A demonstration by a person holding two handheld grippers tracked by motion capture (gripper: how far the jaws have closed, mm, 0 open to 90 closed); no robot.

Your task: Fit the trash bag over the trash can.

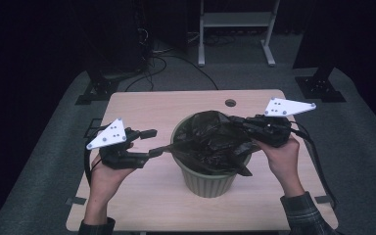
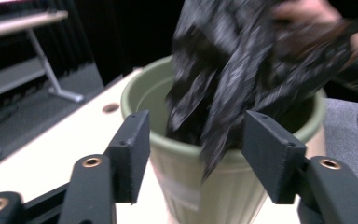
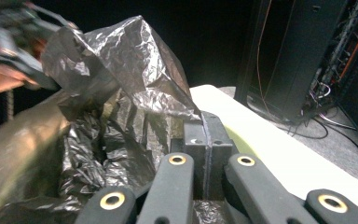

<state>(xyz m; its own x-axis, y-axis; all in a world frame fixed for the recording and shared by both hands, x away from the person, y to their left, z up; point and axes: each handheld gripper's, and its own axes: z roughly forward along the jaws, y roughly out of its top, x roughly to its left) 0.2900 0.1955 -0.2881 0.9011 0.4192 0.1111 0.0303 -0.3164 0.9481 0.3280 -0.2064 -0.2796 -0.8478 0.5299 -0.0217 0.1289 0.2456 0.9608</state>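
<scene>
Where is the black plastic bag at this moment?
In the high view, the black plastic bag sits crumpled in the mouth of the green bin at the table's middle, its right edge pinched by the right gripper.

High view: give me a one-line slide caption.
Right hand-held gripper pinches the black bag in the green bin; left hand-held gripper open beside it.

Black crinkled bag in a ribbed pale-green bin.
</scene>
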